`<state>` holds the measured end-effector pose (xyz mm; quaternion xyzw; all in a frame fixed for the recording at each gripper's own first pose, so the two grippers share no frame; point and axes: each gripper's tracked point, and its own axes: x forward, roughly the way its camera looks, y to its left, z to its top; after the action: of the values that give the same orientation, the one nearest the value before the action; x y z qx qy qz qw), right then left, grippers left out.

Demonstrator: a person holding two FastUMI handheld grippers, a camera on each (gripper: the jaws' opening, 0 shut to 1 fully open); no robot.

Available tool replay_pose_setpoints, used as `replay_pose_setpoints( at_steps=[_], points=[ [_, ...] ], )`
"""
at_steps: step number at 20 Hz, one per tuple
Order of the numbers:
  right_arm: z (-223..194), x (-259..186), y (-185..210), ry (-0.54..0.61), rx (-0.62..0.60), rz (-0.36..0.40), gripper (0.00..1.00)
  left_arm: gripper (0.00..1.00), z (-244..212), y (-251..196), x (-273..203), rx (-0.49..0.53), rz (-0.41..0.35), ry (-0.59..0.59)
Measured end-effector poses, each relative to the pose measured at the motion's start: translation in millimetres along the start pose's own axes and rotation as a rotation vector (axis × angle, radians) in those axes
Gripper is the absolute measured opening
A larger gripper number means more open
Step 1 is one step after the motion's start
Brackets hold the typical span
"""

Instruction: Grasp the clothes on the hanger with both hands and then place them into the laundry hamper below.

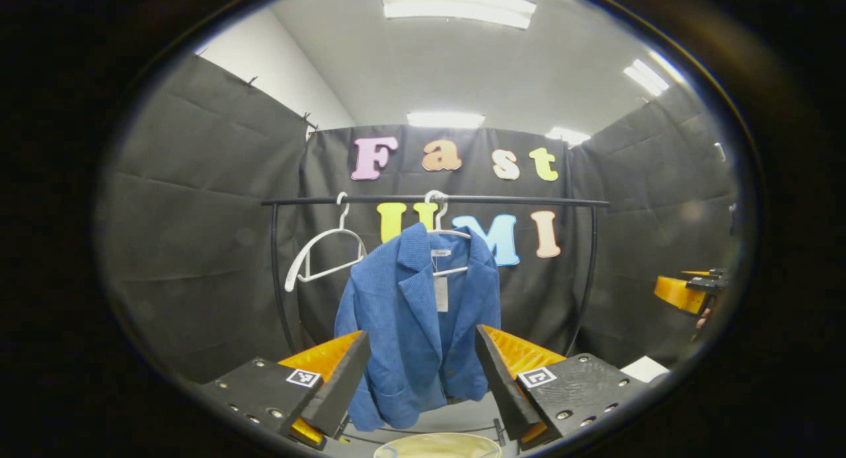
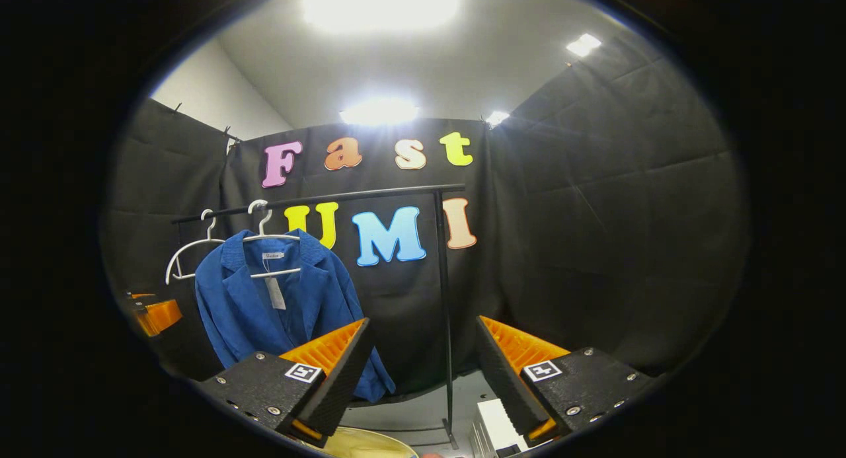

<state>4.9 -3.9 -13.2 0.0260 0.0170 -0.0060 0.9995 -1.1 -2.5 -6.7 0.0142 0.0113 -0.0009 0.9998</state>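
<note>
My left gripper [image 1: 421,362] and right gripper [image 2: 421,359] both stand apart, holding nothing. The blue jacket [image 1: 423,319] hangs on a white hanger [image 1: 448,236] from the rail [image 1: 515,200], well ahead. Only the hamper's [image 1: 437,445] pale rim shows, cut off below my fingers.

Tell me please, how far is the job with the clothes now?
Nothing is done yet: the blue jacket hangs on its white hanger on the rail. In hand: both tongs, left and right, are open and apart from it. Left: grasping it and lowering it into the hamper below.
</note>
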Motion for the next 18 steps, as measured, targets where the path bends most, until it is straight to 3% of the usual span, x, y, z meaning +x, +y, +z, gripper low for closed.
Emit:
replay_pose_setpoints(
  at_steps=[4,9,10,14,17,18],
  points=[
    [-4,0,1,0.01,0.011,0.007,0.95,0.92,-6,-4,-2,0.003,-0.015,0.017],
    [-10,2,5,0.028,0.031,0.017,0.94,0.89,-9,-1,-4,-0.006,-0.01,0.03],
    [-11,3,7,0.039,0.038,0.019,0.94,0.92,-9,1,-5,-0.006,-0.005,0.033],
    [-3,6,19,0.048,0.061,0.044,0.94,0.88,-4,4,-1,-0.024,0.013,0.047],
    [-4,17,35,0.061,0.074,0.077,0.94,0.92,1,3,4,-0.031,0.025,0.043],
    [-6,20,40,0.07,0.082,0.093,0.95,0.89,2,4,7,-0.027,0.03,0.043]
  ],
)
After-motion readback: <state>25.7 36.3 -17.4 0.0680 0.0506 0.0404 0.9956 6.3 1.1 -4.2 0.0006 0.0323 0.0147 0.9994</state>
